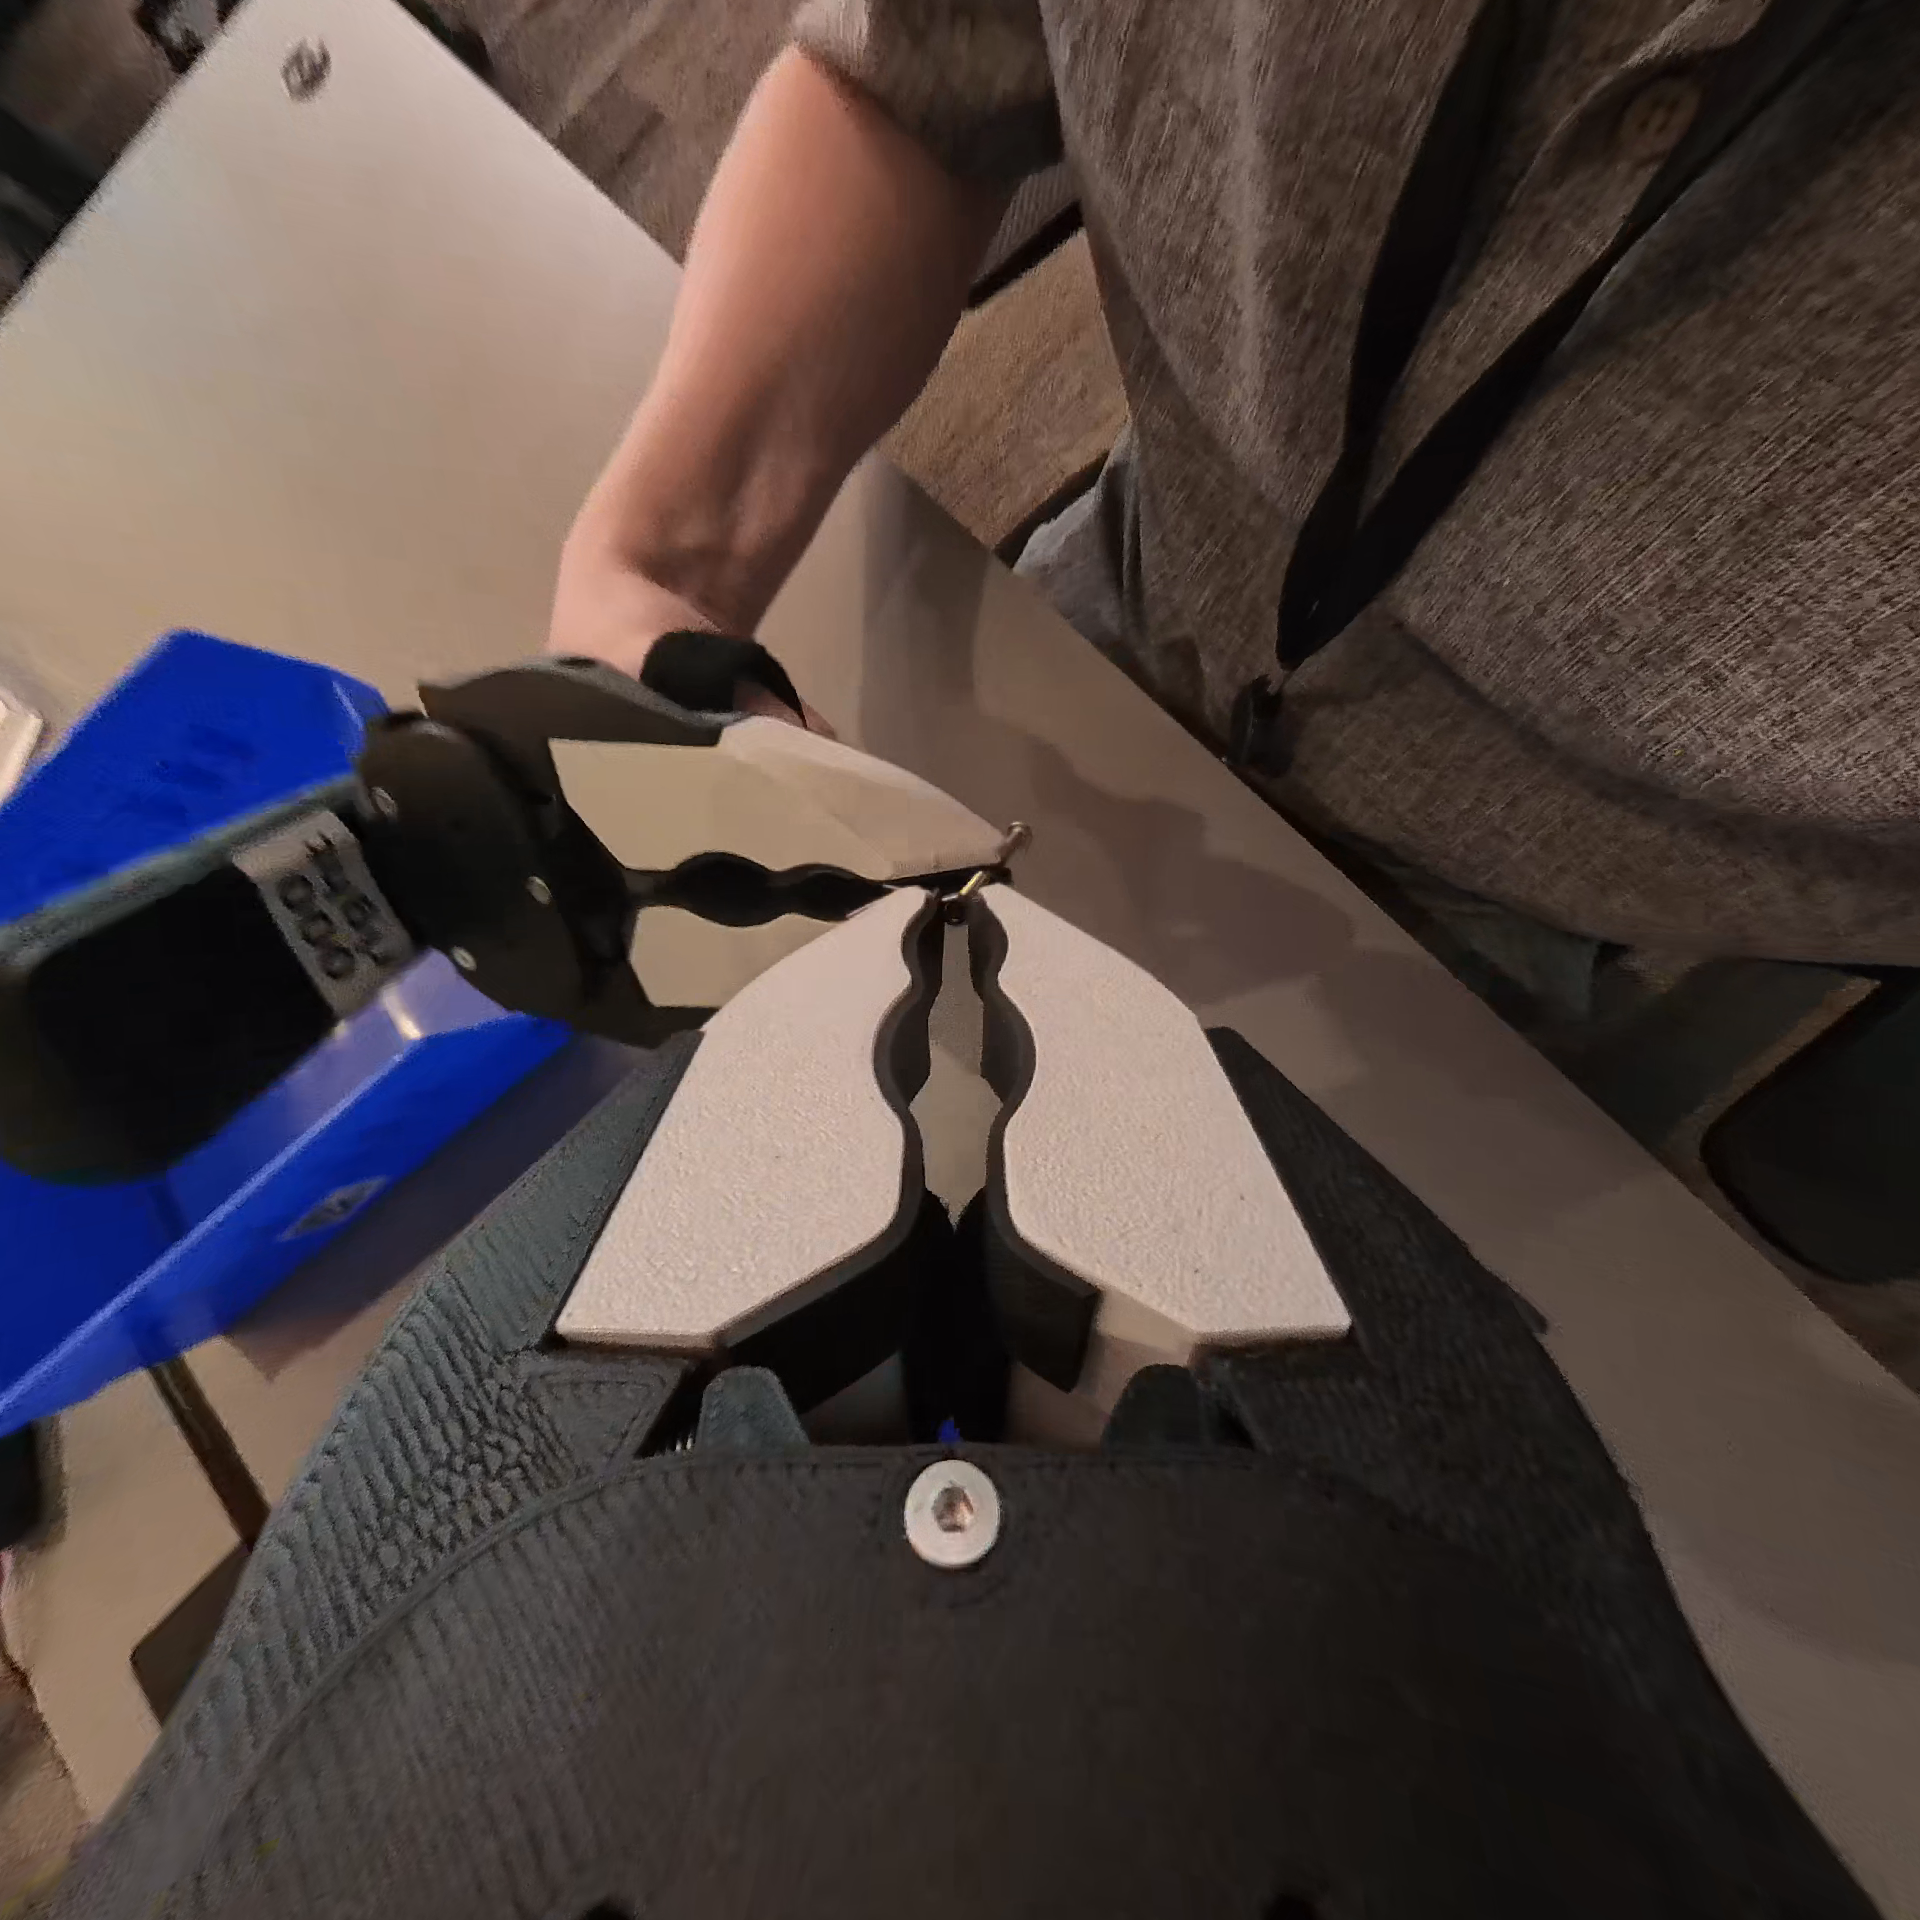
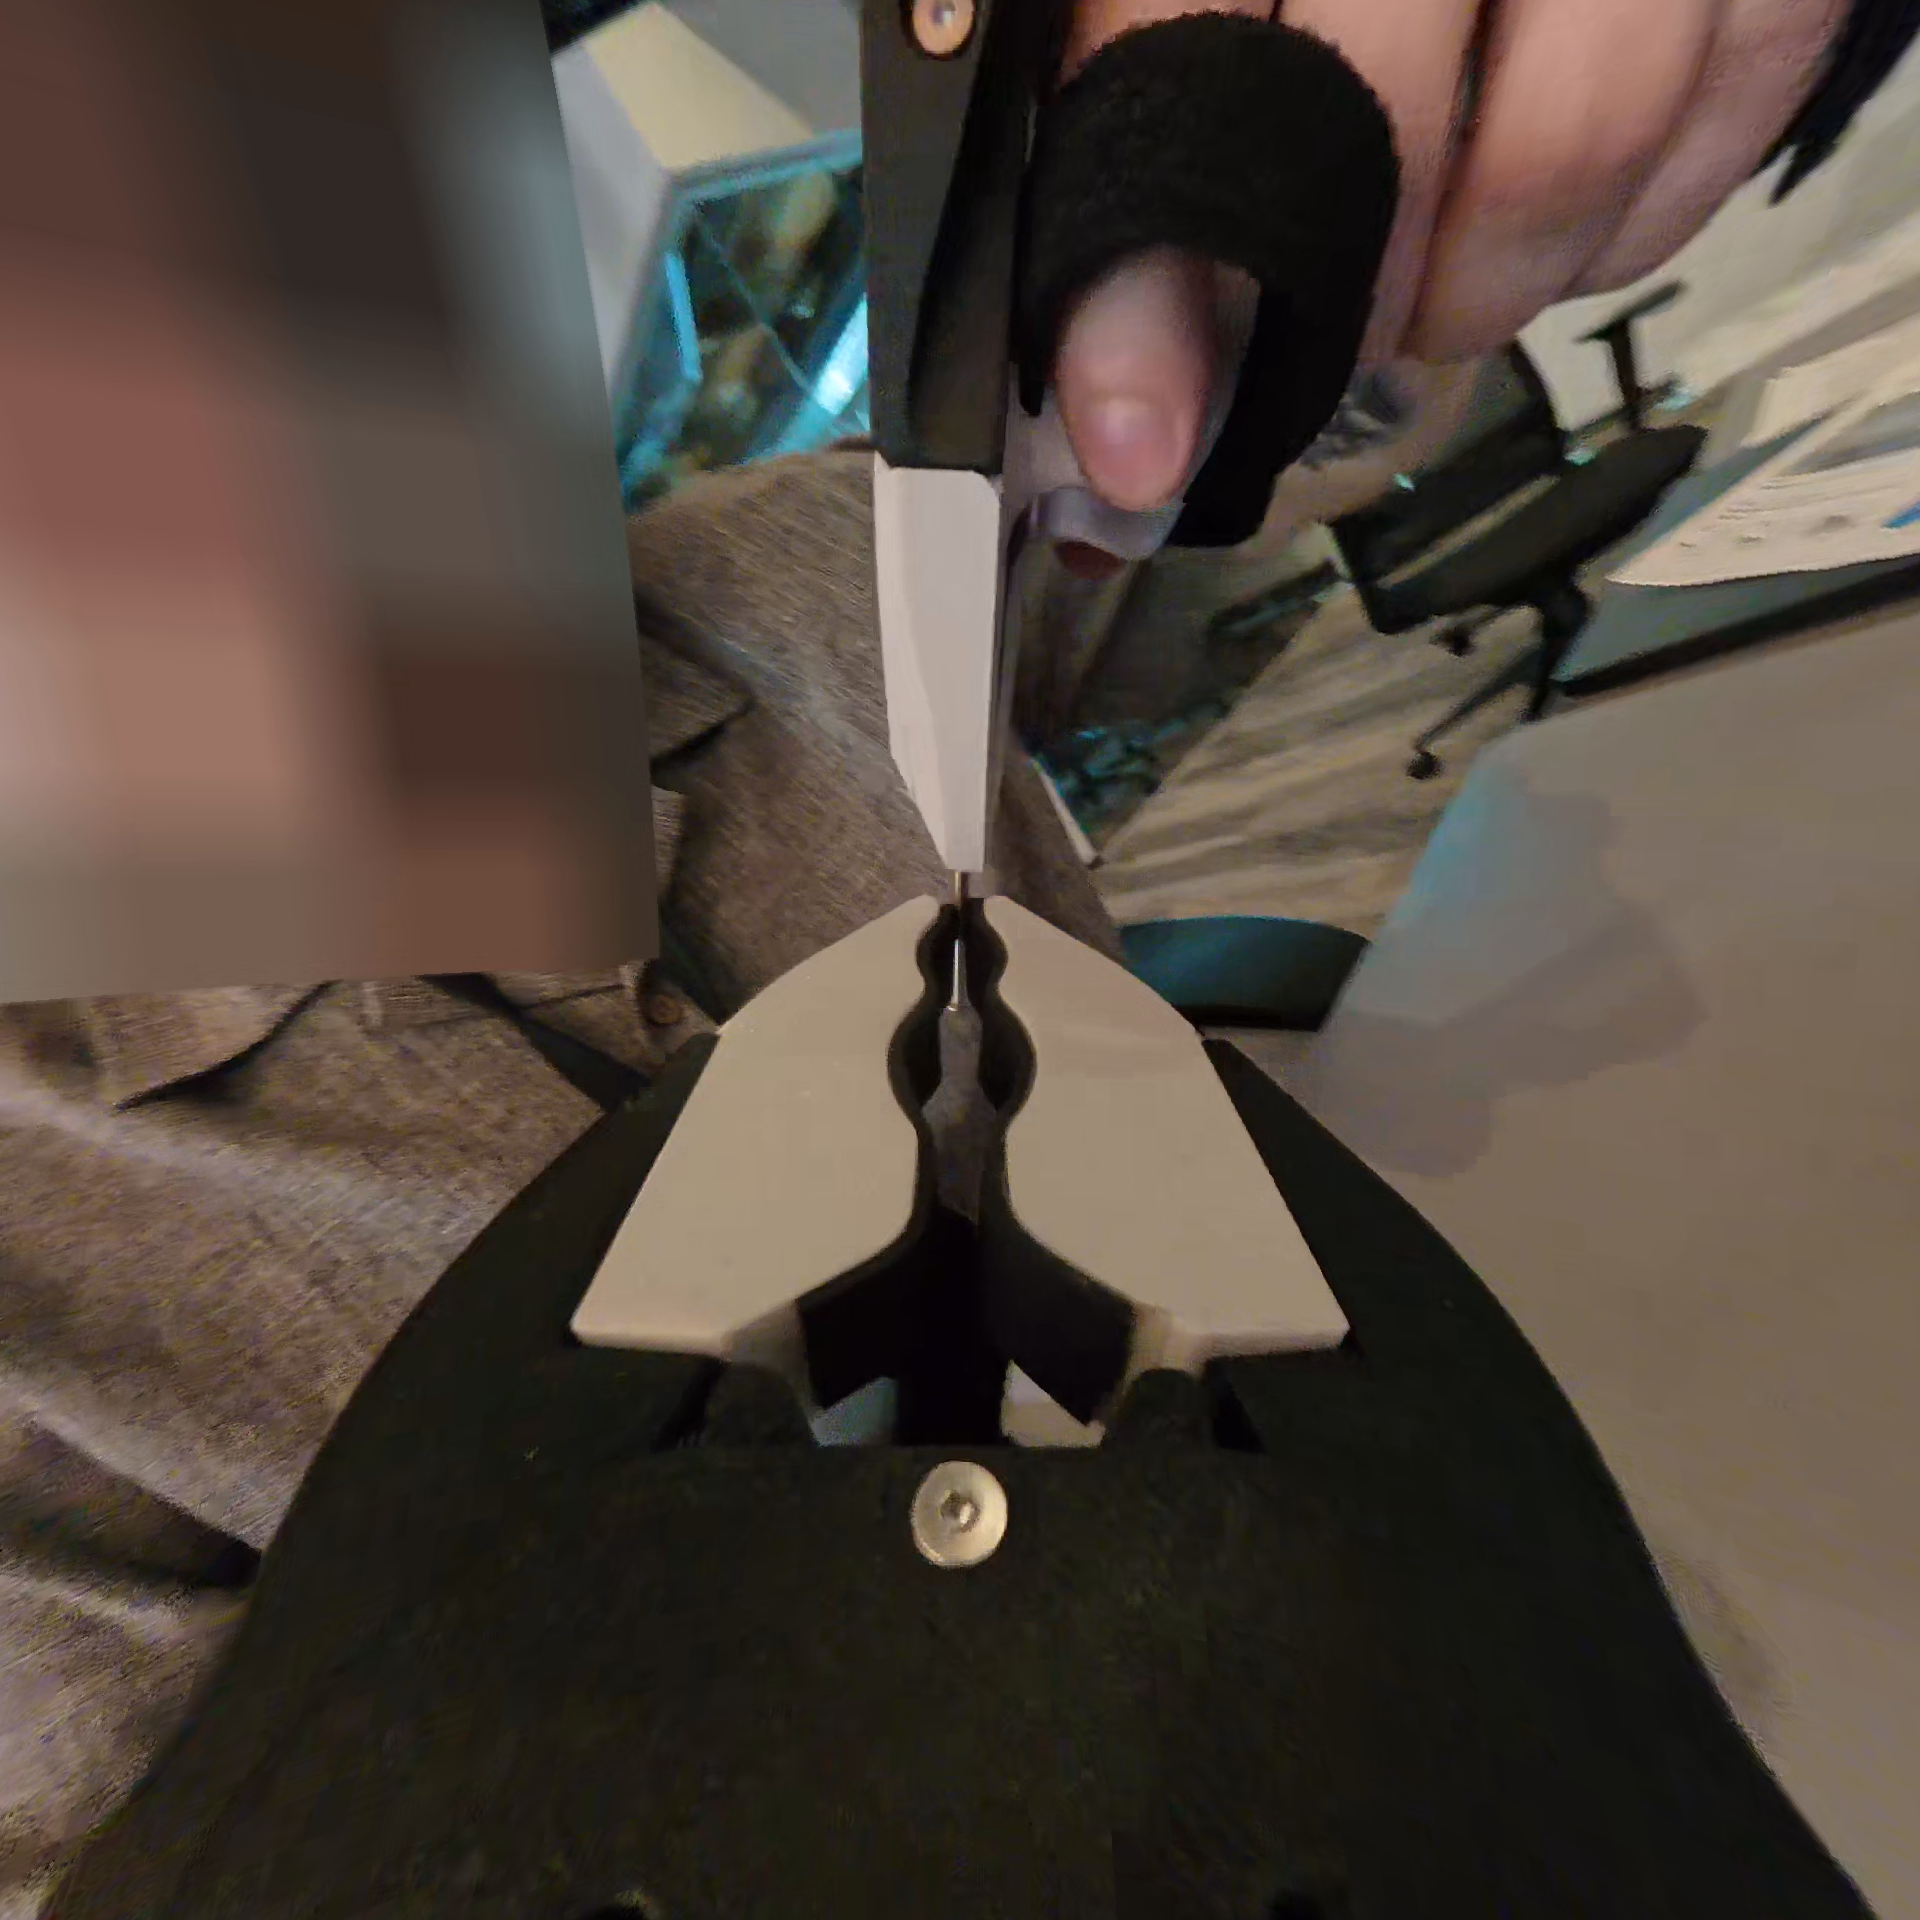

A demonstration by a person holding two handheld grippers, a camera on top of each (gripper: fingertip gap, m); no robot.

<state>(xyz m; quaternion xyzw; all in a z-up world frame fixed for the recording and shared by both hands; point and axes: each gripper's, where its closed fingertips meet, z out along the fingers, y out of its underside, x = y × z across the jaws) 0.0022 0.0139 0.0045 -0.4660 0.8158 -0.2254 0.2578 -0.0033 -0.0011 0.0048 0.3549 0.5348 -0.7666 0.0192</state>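
1. The grey table (image 1: 312,436) fills the upper left of the left wrist view. A person in a grey shirt (image 1: 1558,416) sits along the right side. If the tiny thing falls, it could roll off the table edge near the middle and get lost in the person's lap.
2. The blue bin (image 1: 208,1091) sits at the left of that view, behind the right gripper (image 1: 961,868). A bump could push the bin.
3. The left gripper (image 1: 954,914) is squeezed closed on a thin metal hook (image 1: 977,883) at the middle of the view. The right gripper is squeezed closed on the same hook. If they pull apart too hard, the hook could bend or pop out.
4. The hook is very small. Only the very tips pinch it, so a little twist could let it slip.
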